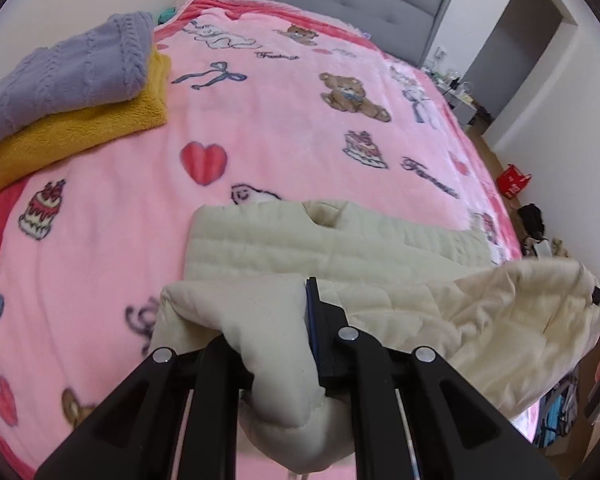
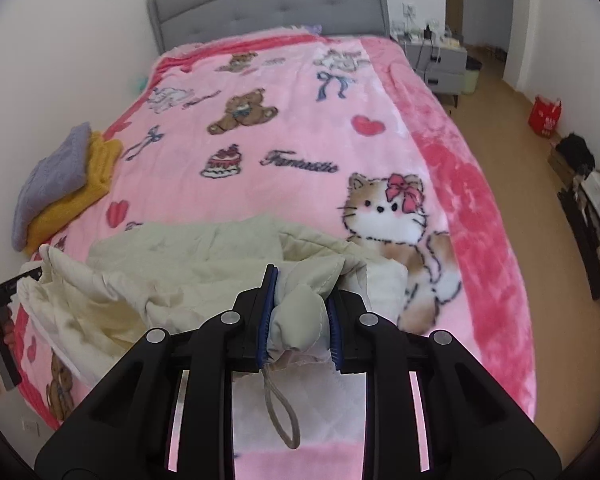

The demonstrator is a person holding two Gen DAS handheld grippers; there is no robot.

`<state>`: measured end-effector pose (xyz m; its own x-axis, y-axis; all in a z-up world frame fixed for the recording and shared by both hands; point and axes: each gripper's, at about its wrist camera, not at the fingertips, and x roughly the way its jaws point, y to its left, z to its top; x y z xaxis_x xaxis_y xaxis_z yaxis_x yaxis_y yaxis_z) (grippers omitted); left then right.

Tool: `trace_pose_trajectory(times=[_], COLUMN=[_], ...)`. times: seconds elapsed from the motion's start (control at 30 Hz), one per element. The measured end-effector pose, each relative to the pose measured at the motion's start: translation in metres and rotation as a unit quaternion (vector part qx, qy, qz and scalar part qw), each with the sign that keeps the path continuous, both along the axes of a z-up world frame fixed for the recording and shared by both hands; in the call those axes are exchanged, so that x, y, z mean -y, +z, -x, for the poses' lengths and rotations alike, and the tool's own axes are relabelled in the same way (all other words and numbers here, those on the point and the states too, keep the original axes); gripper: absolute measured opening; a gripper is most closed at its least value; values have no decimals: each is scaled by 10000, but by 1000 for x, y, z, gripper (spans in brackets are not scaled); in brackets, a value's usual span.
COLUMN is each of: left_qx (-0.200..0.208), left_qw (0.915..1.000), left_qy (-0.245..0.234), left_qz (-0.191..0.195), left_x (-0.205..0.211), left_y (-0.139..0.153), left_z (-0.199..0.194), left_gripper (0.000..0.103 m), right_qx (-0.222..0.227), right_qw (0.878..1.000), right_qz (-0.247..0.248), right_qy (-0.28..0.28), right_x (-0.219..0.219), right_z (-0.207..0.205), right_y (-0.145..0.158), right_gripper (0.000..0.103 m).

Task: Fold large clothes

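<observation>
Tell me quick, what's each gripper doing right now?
Left gripper: shut on the cream jacket.
Right gripper: shut on the same jacket's bunched edge.

folded stack (image 1: 72, 92) far-left, pink blanket (image 1: 268, 128) open beyond cream jacket (image 1: 340, 248)

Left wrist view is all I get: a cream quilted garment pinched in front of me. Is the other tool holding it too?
Observer: Yes. The right tool is clamped on a bunched fold of the same cream garment, above the pink blanket.
Operator: Anything dangling from it that I can't see?
Observer: A grey cord loop hangs from the bunch, below the tool.
Operator: What lies on the bed to that side?
Observer: Only the blanket's print: a cat with a pink bow just beyond the garment's right edge.
Operator: And past the bed?
Observer: A grey bedside cabinet beside the headboard.
</observation>
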<state>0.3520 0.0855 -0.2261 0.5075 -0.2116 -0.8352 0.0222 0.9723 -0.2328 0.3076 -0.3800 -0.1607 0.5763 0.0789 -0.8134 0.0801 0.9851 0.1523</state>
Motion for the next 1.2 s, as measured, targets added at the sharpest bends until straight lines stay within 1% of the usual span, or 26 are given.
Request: trace_pose_trajectory(times=[0.07,0.1,0.2,0.3,0.4,0.43,0.47,0.5,0.53,0.57,0.67,0.7,0.73,0.77,0.8,0.83,0.9,0.93,0.97,1.0,1.1,1.13,1.17,1.2], left_qx=[-191,-258,-425,-595,-562,-534,-505,-502,-500,-478,-507,-521,-533,-547,-545,-543,-550,-567,-580,-592,-623,-628,-637,-638], left_qw=[9998,9996,9990,9981,9976,9976,9976,9974,9972,9969,9969,9970,9971,9971,9971,9971,9971,9971,9971,9971,9969,9969,9968,9968], left_qy=[61,61,-4,-13,-166,-178,-193,-234,-271,-315,-340,-331,-326,-337,-359,-387,-429,-434,-439,-441,-450,-453,-456,-464], left_qz=[-39,-58,-124,-137,-375,-409,-440,-461,-495,-536,-490,-459,-430,-404,-393,-368,-303,-247,-217,-194,-151,-145,-134,-124], left_x=[6,8,16,19,26,27,28,29,30,32,31,31,30,29,29,28,26,25,24,23,23,23,22,22], left_y=[-17,-25,-48,-66,-73,-73,-73,-73,-73,-73,-73,-73,-73,-74,-74,-74,-74,-74,-74,-74,-73,-73,-73,-72], left_z=[-23,-32,-53,-62,-62,-60,-59,-58,-58,-57,-59,-60,-61,-61,-61,-61,-61,-62,-62,-62,-63,-63,-63,-63], left_gripper=[12,12,13,14,14,14,14,14,14,14,15,15,15,16,16,16,16,17,17,17,17,17,18,18], right_qx=[-227,-415,-644,-878,-891,-893,-897,-820,-701,-613,-254,-109,166,298,584,748,934,1025,1208,1396,1778,1869,1904,1885], right_qw=[9997,9991,9978,9957,9956,9958,9959,9957,9956,9959,9944,9942,9940,9946,9961,9963,9953,9944,9922,9891,9745,9655,9557,9455], right_qz=[-18,-9,115,295,288,209,10,-363,-560,-635,-1030,-1070,-1076,-990,-634,-371,40,93,36,27,831,995,1085,1216], right_qy=[-71,-96,-101,-49,68,69,98,217,254,216,35,23,46,87,169,220,250,238,321,463,1086,1518,1964,2361], right_x=[7,11,10,3,-1,0,2,7,11,14,24,23,16,10,-4,-12,-25,-27,-32,-39,-82,-102,-121,-139], right_z=[-23,-40,-60,-70,-67,-66,-62,-57,-50,-46,-23,-16,-2,5,17,24,36,40,44,48,49,47,44,41], right_y=[-23,-40,-70,-97,-104,-102,-97,-87,-76,-67,-32,-24,-10,-3,9,15,24,27,32,36,46,46,43,39], right_gripper=[22,22,22,22,26,29,37,45,50,51,56,58,66,79,82,83,84,84,83,83,82,75,63,56])
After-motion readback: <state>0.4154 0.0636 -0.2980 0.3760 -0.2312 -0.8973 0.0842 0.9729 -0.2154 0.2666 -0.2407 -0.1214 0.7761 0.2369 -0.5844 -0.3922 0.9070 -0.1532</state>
